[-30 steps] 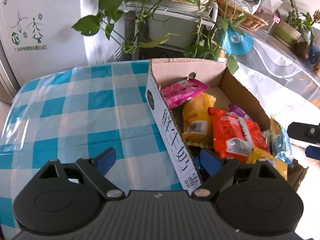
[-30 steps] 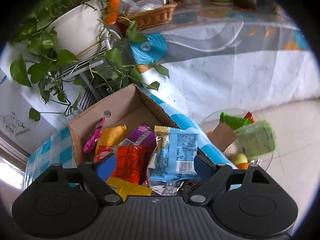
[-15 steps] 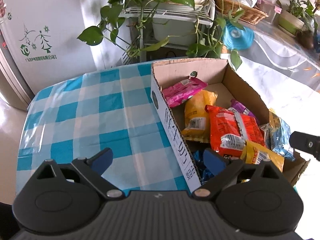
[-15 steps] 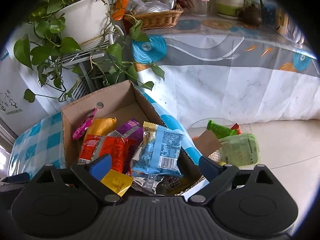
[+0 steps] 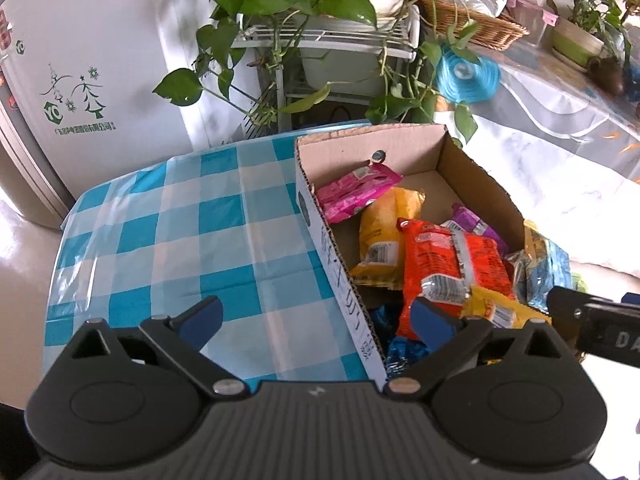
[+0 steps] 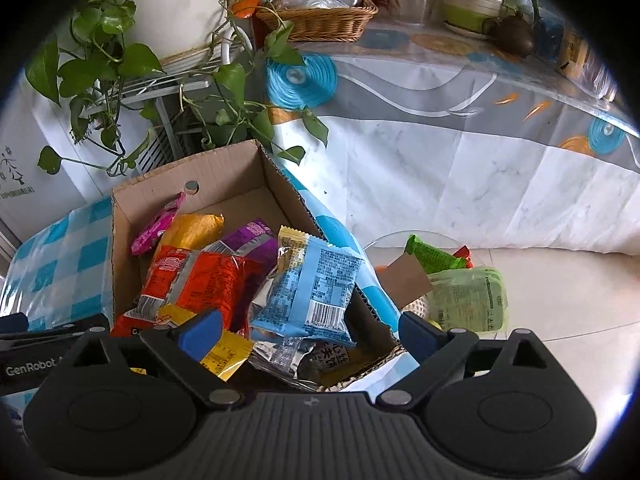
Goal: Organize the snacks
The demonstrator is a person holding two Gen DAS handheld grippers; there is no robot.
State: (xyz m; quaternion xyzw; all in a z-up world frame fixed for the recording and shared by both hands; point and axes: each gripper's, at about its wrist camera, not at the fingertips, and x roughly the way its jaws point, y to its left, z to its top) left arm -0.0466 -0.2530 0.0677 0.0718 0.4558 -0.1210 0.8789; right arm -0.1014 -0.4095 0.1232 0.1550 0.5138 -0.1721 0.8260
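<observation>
An open cardboard box (image 5: 332, 252) (image 6: 224, 176) stands on a blue checked tablecloth (image 5: 160, 240). It holds several snack packs: a pink one (image 5: 356, 192), a yellow one (image 5: 384, 232), a red one (image 5: 452, 264) (image 6: 192, 276), a purple one (image 6: 248, 240) and a light blue one (image 6: 316, 284). My left gripper (image 5: 316, 316) is open and empty, high over the box's near left wall. My right gripper (image 6: 308, 328) is open and empty, above the box's near right corner. It shows at the right edge of the left wrist view (image 5: 592, 320).
A glass bowl (image 6: 400, 240) beside the table holds green packs (image 6: 464, 296) and fruit. Trailing plants on a white rack (image 5: 320, 40) stand behind the box. A long table with a patterned cover (image 6: 460, 120) runs to the right, with a wicker basket (image 6: 320, 20) on it.
Both grippers have pulled up and back from the box, so more of the table and room shows. The snacks and the box have not moved.
</observation>
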